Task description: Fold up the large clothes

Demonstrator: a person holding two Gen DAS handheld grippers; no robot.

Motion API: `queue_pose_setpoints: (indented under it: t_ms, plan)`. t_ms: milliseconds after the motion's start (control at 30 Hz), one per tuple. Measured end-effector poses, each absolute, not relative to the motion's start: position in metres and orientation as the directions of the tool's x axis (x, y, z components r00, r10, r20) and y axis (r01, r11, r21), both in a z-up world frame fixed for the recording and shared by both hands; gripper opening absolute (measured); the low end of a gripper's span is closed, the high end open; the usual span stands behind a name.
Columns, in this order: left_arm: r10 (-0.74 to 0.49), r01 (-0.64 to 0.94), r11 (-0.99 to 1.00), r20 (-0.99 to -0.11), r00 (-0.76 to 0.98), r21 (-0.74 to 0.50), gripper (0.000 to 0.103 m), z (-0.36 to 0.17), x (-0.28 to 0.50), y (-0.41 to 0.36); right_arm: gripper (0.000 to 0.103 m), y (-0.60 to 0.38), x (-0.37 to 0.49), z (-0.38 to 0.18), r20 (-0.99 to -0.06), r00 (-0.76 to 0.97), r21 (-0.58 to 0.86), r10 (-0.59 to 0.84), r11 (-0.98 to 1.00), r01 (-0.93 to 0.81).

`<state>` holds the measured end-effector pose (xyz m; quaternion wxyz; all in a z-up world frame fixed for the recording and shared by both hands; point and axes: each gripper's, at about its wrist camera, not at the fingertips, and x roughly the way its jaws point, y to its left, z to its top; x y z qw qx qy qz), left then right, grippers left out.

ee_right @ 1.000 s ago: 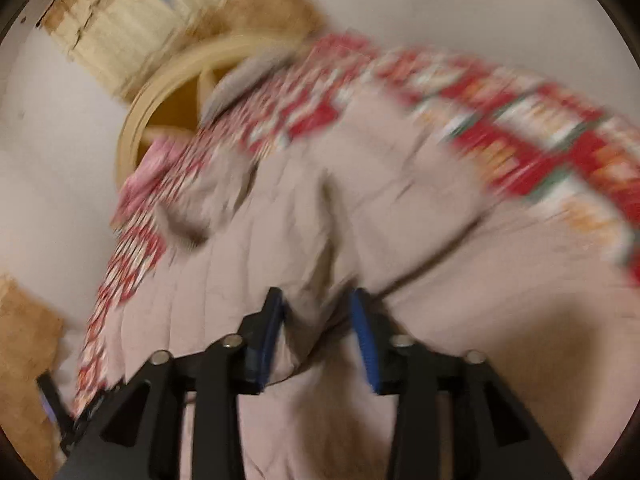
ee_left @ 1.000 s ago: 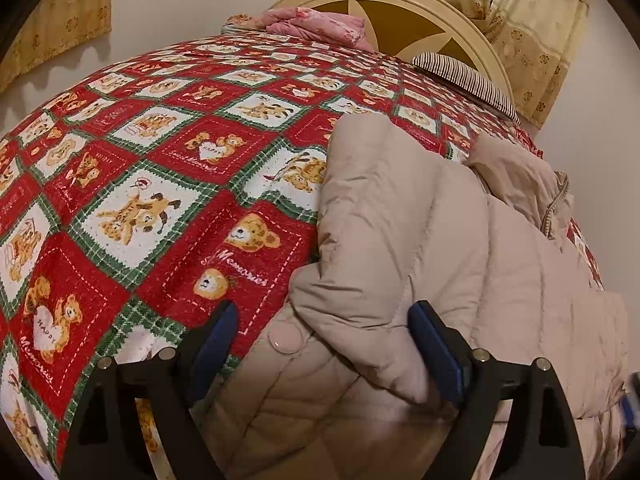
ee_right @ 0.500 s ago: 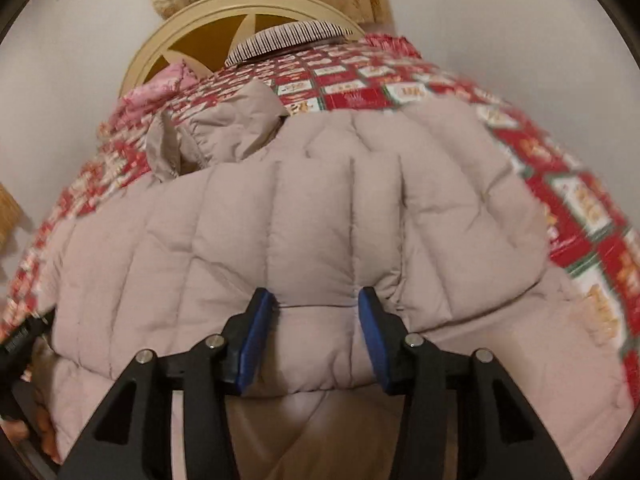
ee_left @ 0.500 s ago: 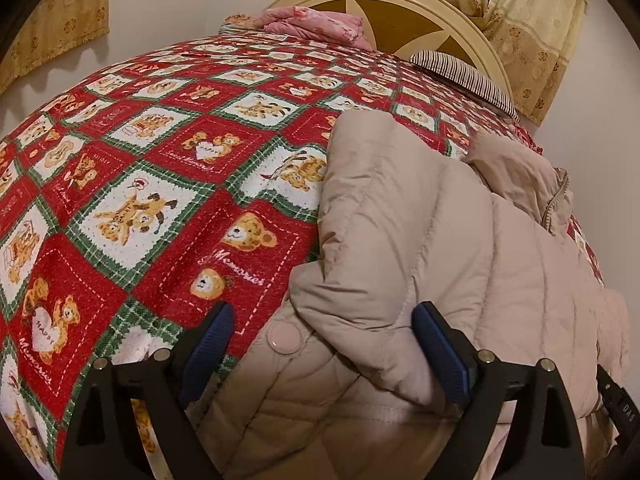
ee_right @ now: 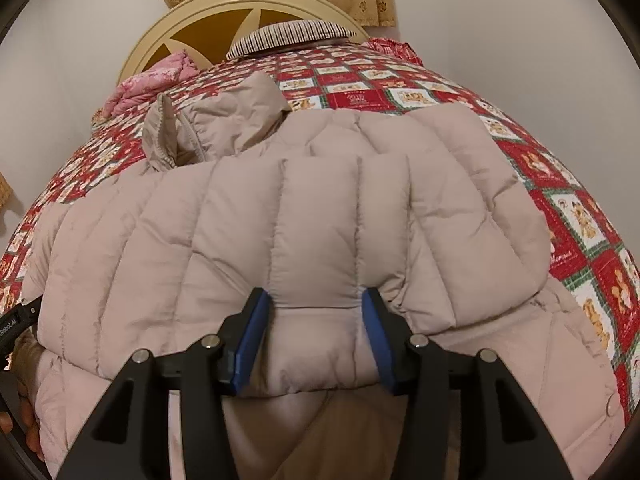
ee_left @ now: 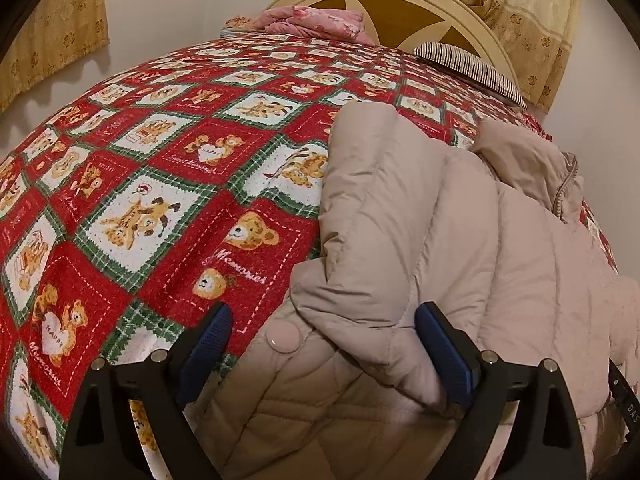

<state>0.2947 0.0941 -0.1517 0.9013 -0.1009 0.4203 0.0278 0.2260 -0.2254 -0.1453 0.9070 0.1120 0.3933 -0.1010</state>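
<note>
Blue-padded fingers (ee_left: 208, 332) of the left gripper (ee_left: 324, 344) stand wide apart, their jaws having just been opening, with a folded edge of the beige puffer jacket (ee_left: 420, 216) lying loose between them and a round snap button (ee_left: 283, 338) just inside the left pad. Left of those fingers spreads a red, green and white teddy-bear bedspread (ee_left: 152, 184) over the bed, and ahead of them sit a pink bundle (ee_left: 316, 24), a cream arched headboard (ee_left: 400, 4) and a striped pillow (ee_left: 472, 68), with patterned yellow curtains (ee_left: 532, 16) on the pale wall. The right gripper (ee_right: 316, 320) holds its fingers (ee_right: 250, 336) at a middling width, pads pressing either side of a quilted panel at the jacket's folded edge; its jaws have just eased wider. Beyond these fingers the jacket's collar (ee_right: 224, 128) lies crumpled, and bedspread shows to the right.
</note>
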Motion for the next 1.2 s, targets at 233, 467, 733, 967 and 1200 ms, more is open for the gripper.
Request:
queue_pose_setpoints:
  t_ms: [233, 467, 733, 967, 1200]
  plan:
    - [-0.037, -0.139, 0.977, -0.765, 0.642, -0.164, 0.094, -0.151, 0.294, 0.095, 0.059, -0.222, 0.227, -0.127, -0.767, 0.637, 0.125, -0.076, 0.956, 0.265]
    - [-0.053, -0.141, 0.972, -0.761, 0.647, -0.188, 0.094, -0.151, 0.293, 0.099, 0.089, -0.219, 0.254, -0.045, -0.664, 0.746, 0.133, -0.048, 0.974, 0.181]
    - [-0.046, -0.147, 0.972, -0.758, 0.650, -0.185, 0.094, -0.150, 0.292, 0.100, 0.088, -0.231, 0.335, -0.070, -0.739, 0.673, 0.177, -0.032, 0.955, 0.239]
    - [-0.048, -0.157, 0.967, -0.752, 0.657, -0.199, 0.094, -0.151, 0.293, 0.099, 0.087, -0.232, 0.404, -0.071, -0.753, 0.657, 0.310, 0.046, 0.905, 0.291]
    - [-0.051, -0.162, 0.964, -0.747, 0.663, -0.209, 0.094, -0.151, 0.294, 0.100, 0.087, -0.233, 0.468, -0.087, -0.830, 0.556, 0.301, 0.036, 0.869, 0.392]
